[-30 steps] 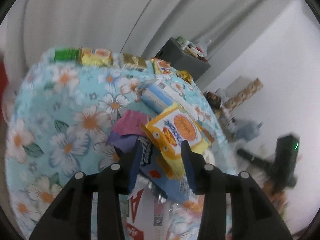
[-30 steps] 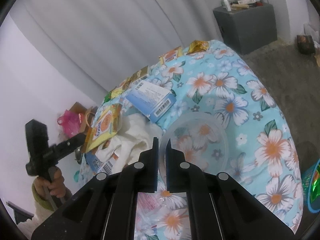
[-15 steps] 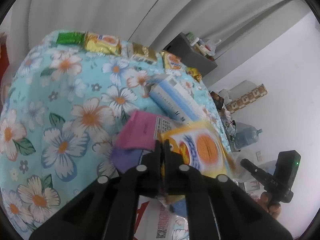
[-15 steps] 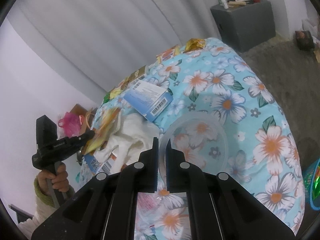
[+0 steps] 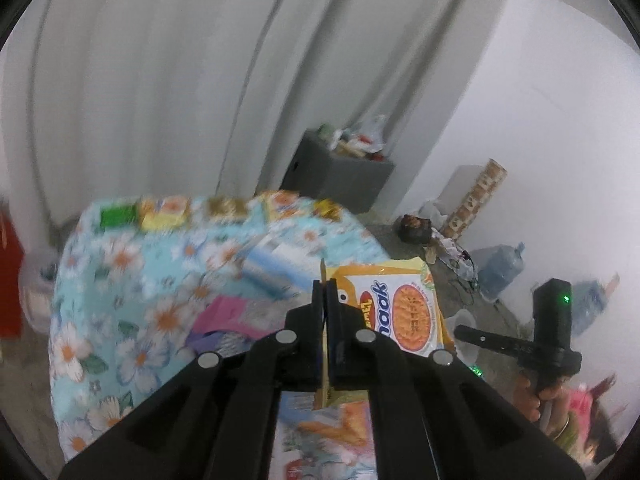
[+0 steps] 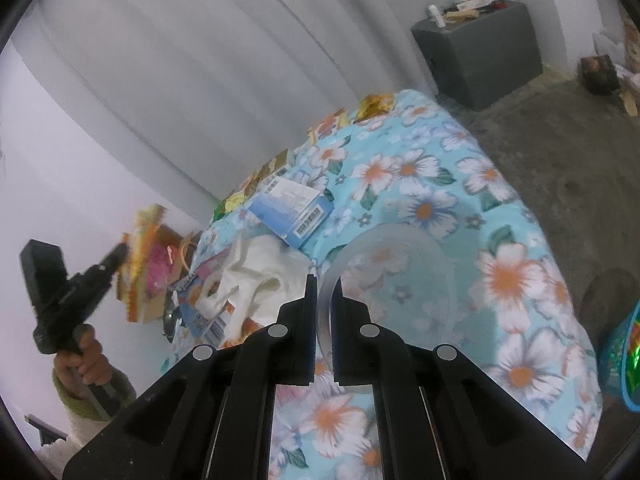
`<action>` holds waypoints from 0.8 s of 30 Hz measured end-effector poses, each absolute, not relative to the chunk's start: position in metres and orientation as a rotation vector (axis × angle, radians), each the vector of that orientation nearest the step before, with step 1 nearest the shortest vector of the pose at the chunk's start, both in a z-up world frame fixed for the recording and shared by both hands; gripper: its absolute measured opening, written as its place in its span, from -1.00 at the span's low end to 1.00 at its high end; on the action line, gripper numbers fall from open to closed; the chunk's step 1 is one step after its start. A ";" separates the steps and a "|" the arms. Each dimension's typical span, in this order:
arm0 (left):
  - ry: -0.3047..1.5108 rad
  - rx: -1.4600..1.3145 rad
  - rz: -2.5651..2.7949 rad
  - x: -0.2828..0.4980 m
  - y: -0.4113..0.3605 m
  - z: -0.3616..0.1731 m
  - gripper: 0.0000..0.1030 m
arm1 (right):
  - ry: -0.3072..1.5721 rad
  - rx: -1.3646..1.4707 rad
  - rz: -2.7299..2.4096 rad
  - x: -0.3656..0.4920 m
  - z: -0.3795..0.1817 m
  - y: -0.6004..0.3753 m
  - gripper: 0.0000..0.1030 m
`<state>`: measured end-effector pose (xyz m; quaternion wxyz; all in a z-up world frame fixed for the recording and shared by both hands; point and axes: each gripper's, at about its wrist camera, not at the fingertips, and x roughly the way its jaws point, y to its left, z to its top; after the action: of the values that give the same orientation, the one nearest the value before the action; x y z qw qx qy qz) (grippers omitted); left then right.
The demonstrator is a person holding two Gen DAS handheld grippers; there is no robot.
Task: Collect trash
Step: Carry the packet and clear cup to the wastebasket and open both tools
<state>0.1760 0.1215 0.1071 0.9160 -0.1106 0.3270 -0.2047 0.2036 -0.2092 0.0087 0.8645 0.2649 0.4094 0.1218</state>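
Where a second ago our left gripper [image 5: 325,292] stood wide open over the heap of wrappers on the table, its jaws are now clenched on the edge of the yellow noodle packet [image 5: 404,312], which has come up off the pile and hangs to the right of the jaws, its printed face toward the camera. In the right wrist view the same packet [image 6: 140,264] shows blurred at the tip of that gripper, clear of the floral tablecloth [image 6: 420,184], where earlier it lay on the heap. Our right gripper [image 6: 324,292] has kept its grip: its jaws are pinched on the rim of the clear plastic bowl [image 6: 400,272], which spreads ahead and to the right of them on the cloth. Just left of those jaws lies a crumpled white cloth [image 6: 264,264], and beyond it a blue-and-white box [image 6: 292,212] with a barcode; a blue snack wrapper [image 6: 200,312] sits further left, at the cloth's edge. Under the left jaws we see a pink wrapper [image 5: 228,312] and a purple one, both blurred. A row of small packets [image 5: 164,212] lines the far edge of the table, well ahead of both grippers. Nothing stands between either pair of jaws and what it holds.
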 end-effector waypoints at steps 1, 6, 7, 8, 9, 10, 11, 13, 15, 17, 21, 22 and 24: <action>0.655 -0.200 -0.443 0.171 0.108 0.114 -0.98 | 0.851 0.563 0.244 0.198 0.010 -0.215 -0.91; 0.633 -0.084 -0.569 0.160 0.036 0.127 -0.98 | 0.801 0.623 0.131 0.150 0.012 -0.268 -0.91; 0.639 -0.052 -0.605 0.160 0.012 0.124 -0.98 | 0.791 0.635 0.097 0.140 0.012 -0.281 -0.91; 0.645 -0.030 -0.631 0.160 -0.005 0.121 -0.98 | 0.777 0.655 0.049 0.125 0.010 -0.299 -0.91; 0.656 -0.007 -0.657 0.162 -0.024 0.118 -0.98 | 0.768 0.672 0.013 0.116 0.008 -0.311 -0.91; 0.675 0.023 -0.693 0.164 -0.050 0.111 -0.98 | 0.761 0.692 -0.026 0.106 0.005 -0.325 -0.91; 0.691 0.041 -0.722 0.166 -0.069 0.106 -0.98 | 0.746 0.730 -0.081 0.089 0.000 -0.346 -0.91; 0.737 0.094 -0.794 0.171 -0.123 0.091 -0.98 | 0.725 0.794 -0.158 0.066 -0.011 -0.378 -0.91; 0.772 0.141 -0.838 0.173 -0.164 0.079 -0.98 | 0.711 0.865 -0.233 0.044 -0.026 -0.408 -0.91; 0.814 0.203 -0.888 0.175 -0.219 0.061 -0.98 | 0.698 0.941 -0.303 0.023 -0.044 -0.436 -0.91; 0.874 0.328 -0.956 0.177 -0.312 0.021 -0.98 | 0.687 1.115 -0.413 -0.009 -0.092 -0.488 -0.90; 0.889 0.354 -0.969 0.175 -0.330 0.012 -0.98 | 0.682 1.153 -0.429 -0.014 -0.103 -0.498 -0.88; 0.921 0.402 -0.987 0.173 -0.365 -0.007 -0.98 | 0.672 1.238 -0.463 -0.023 -0.128 -0.518 -0.86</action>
<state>0.1732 -0.3650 -0.0074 0.7621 0.1846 0.4236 -0.4535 -0.0227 -0.5177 -0.1282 0.7376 0.5638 0.3060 -0.2109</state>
